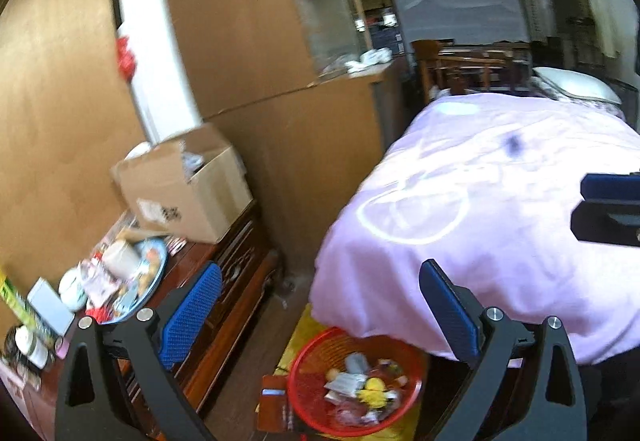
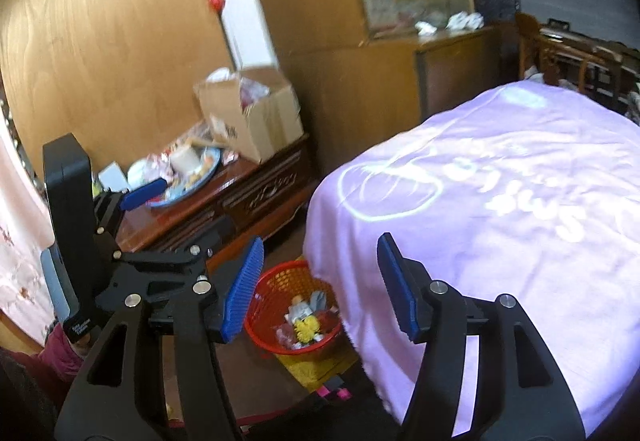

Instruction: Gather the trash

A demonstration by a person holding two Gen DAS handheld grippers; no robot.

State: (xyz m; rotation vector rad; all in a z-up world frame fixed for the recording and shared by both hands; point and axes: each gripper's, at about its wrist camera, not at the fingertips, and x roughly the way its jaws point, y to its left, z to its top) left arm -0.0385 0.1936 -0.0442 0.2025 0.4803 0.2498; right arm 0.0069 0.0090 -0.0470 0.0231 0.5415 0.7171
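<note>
Below the left gripper, jaws spread and empty, a red basket with wrappers sits on the floor by the purple bed; cluttered plate lies left of its left finger on the dresser. From the right wrist: right gripper also spread, empty, basket between and under its fingers. Step looks like scouting; next, reach for dresser litter.

Cardboard box on wood cabinet, lilac bedspread opp., blurry.
</note>
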